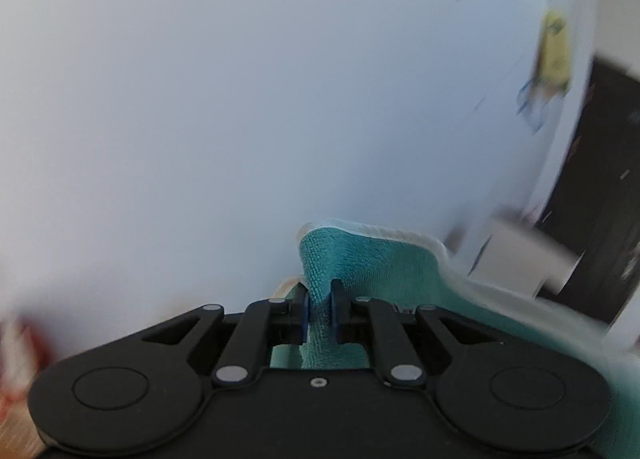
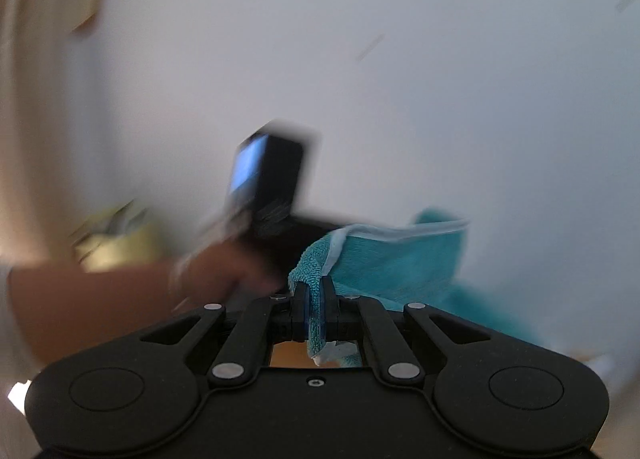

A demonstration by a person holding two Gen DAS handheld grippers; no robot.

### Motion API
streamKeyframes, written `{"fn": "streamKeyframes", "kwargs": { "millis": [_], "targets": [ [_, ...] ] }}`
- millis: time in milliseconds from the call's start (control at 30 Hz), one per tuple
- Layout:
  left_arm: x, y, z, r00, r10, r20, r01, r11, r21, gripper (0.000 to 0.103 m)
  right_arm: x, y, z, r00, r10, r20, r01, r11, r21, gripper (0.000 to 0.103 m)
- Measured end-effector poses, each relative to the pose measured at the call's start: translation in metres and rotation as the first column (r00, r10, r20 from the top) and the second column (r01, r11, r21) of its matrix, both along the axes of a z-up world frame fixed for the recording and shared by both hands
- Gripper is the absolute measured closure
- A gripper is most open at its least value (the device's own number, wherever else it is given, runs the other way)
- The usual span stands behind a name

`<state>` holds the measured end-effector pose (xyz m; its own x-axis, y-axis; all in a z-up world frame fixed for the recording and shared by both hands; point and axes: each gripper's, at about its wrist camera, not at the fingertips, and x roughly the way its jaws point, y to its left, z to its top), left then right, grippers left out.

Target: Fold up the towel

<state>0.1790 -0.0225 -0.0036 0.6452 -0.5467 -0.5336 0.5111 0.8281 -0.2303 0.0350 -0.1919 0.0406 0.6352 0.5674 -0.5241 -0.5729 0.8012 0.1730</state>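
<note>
Left wrist view: white wall (image 1: 240,99) fills the frame, blurred. Towel (image 1: 376,259), teal with pale hem, hangs lifted at 5 o'clock, pinched by both claws. Left gripper (image 1: 319,313) clamped on a thick bunch; right gripper (image 2: 316,313) clamped near the hem. Risks, judged: thin hem slipping free; uneven pull skewing the fold

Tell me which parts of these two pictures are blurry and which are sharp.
Left wrist view: left gripper and nearby teal towel sharp; right edge streaked by motion blur. Right wrist view: right gripper sharp; hand and dark device smeared.
</note>
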Motion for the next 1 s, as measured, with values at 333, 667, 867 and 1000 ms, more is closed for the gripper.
{"fn": "streamKeyframes", "kwargs": {
  "millis": [333,667,867,1000],
  "targets": [
    [-0.023,0.157,-0.121,0.93,0.314,-0.193,-0.279,0.942,0.188,0.089,0.026,0.143,-0.146,0.845,0.344,-0.409,-0.341,0.937,0.083,0.098],
    [-0.021,0.25,-0.151,0.849,0.472,-0.239,-0.418,0.875,0.245,0.054,0.027,0.214,-0.183,0.8,0.422,-0.426,-0.458,0.889,0.019,0.084],
    [-0.036,0.266,-0.141,0.848,0.477,-0.233,-0.418,0.87,0.261,0.045,0.047,0.137,-0.157,0.876,0.296,-0.381,-0.329,0.944,-0.024,0.059],
    [-0.058,0.268,-0.121,0.829,0.515,-0.217,-0.472,0.853,0.22,0.033,0.082,0.063,-0.134,0.916,0.193,-0.352,-0.227,0.972,-0.056,0.055]
  ]
}}
